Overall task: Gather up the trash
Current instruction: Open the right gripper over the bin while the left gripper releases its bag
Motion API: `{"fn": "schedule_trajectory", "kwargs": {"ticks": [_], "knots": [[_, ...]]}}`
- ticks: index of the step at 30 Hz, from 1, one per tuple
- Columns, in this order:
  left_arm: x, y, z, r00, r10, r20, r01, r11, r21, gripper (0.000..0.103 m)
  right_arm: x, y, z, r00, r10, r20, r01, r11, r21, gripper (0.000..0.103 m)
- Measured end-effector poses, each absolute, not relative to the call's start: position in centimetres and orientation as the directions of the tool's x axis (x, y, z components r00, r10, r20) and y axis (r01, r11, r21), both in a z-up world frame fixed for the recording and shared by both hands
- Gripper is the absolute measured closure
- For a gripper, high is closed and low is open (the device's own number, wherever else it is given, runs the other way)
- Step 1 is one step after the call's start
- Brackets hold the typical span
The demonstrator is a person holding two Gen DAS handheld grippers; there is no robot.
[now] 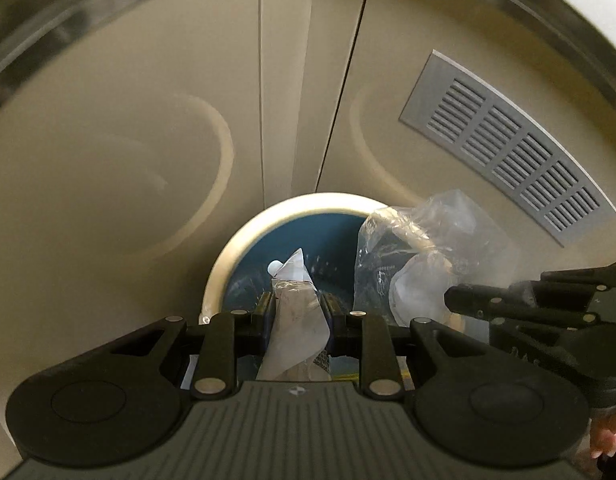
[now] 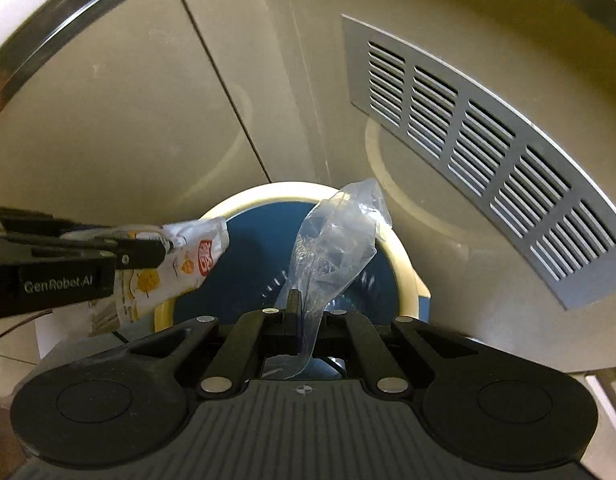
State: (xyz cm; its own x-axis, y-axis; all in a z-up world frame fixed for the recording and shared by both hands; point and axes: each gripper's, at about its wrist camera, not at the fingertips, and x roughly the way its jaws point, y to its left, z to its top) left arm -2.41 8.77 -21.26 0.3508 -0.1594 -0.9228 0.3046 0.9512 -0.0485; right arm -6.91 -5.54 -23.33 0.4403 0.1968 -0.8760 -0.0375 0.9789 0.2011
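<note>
Both grippers hang over the round waste bin with the cream rim and dark blue inside (image 1: 228,256), each carrying one piece of trash. The left gripper (image 1: 298,312) has its fingers closed on a flat printed snack wrapper, white with yellow and red marks (image 1: 296,320); the right gripper (image 2: 304,312) has its fingers shut tight on a crumpled clear plastic bag (image 2: 336,236). Both pieces sit above the bin's mouth, and the bag's loose upper end reaches out past the far rim.

The step in hand looks like the drop. To do it well, bring each gripper further over the middle of the opening before letting go, since light film drifts sideways and can catch on the rim. The clear bag needs more care: tip it inward so its free end falls inside. Open one gripper at a time, and give a small shake if the film clings to the fingers.

Count: two grippers, one wrapper, one clear bag, one bin. Behind stand pale cabinet doors (image 1: 108,140) and one grey slatted vent plate (image 2: 488,152)
</note>
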Motion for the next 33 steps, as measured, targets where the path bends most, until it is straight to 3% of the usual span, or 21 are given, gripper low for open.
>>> {"fn": "schedule_trajectory", "kwargs": {"ticks": [12, 13, 15, 16, 17, 20, 23, 33], "knots": [[-1.6, 7.5, -23.0, 0.305, -0.132, -0.943, 0.309, 0.950, -0.033, 0.076, -6.5, -5.7, -24.1, 0.406, 0.211, -0.889, -0.012, 0.974, 0.226, 0.096], [-1.6, 7.5, -22.9, 0.307, -0.136, -0.942, 0.310, 0.950, -0.036, 0.071, -6.6, -5.7, -24.1, 0.403, 0.211, -0.891, -0.009, 0.974, 0.227, 0.096], [-1.4, 7.9, -22.7, 0.305, -0.151, -0.940, 0.315, 0.948, -0.050, 0.049, -6.6, -5.8, -24.1, 0.393, 0.212, -0.895, 0.005, 0.973, 0.232, 0.085], [-1.4, 8.4, -22.4, 0.312, -0.157, -0.937, 0.311, 0.949, -0.056, 0.026, -6.3, -5.8, -24.2, 0.386, 0.209, -0.898, 0.017, 0.972, 0.234, 0.071], [-1.5, 8.6, -22.1, 0.329, -0.154, -0.932, 0.299, 0.953, -0.052, 0.012, -6.4, -5.8, -24.0, 0.383, 0.204, -0.901, 0.030, 0.972, 0.233, 0.056], [-1.7, 9.3, -20.8, 0.367, -0.165, -0.915, 0.288, 0.956, -0.057, 0.001, -6.5, -6.2, -23.5, 0.379, 0.199, -0.904, 0.051, 0.971, 0.235, 0.046], [-2.0, 10.1, -19.1, 0.386, -0.168, -0.907, 0.278, 0.959, -0.059, 0.001, -6.8, -6.7, -22.1, 0.381, 0.229, -0.896, 0.050, 0.962, 0.268, 0.036], [-7.3, 12.9, -12.2, 0.509, -0.175, -0.843, 0.249, 0.967, -0.051, 0.001, -11.4, -7.5, -14.7, 0.440, 0.310, -0.843, -0.005, 0.939, 0.343, 0.026]]}}
